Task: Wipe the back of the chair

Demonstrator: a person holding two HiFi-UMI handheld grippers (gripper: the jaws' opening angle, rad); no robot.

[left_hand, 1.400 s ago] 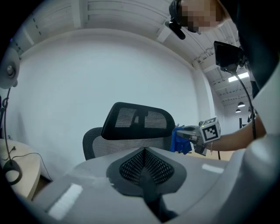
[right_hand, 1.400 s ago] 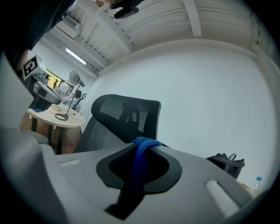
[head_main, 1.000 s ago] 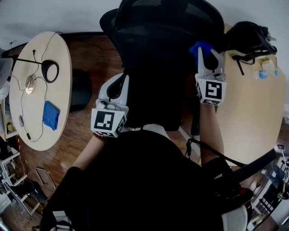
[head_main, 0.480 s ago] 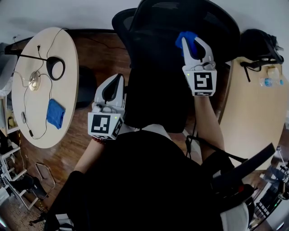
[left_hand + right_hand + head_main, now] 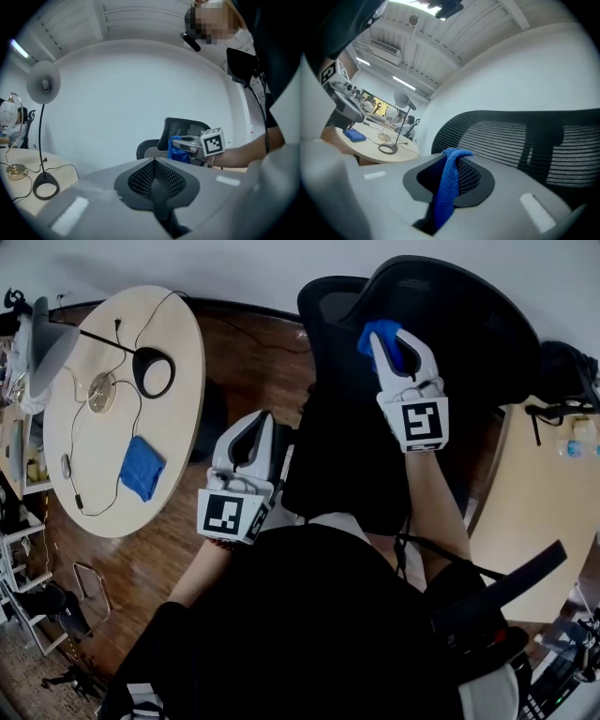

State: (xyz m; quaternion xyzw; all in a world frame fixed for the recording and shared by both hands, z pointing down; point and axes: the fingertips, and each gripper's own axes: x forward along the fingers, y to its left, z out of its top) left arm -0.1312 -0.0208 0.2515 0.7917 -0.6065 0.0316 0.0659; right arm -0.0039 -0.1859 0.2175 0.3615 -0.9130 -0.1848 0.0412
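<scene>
White wall (image 5: 525,70); right gripper (image 5: 452,157) pinches blue cloth (image 5: 445,192) lengthwise, facing chair back (image 5: 534,136).

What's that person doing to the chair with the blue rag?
A person holds a gripper in each hand and is wiping a black mesh chair. The right gripper is shut on a blue cloth and holds it up at the chair's back. The left gripper is shut and empty, lower down beside the chair. A second blue cloth lies unused on the round table to the left.
</scene>
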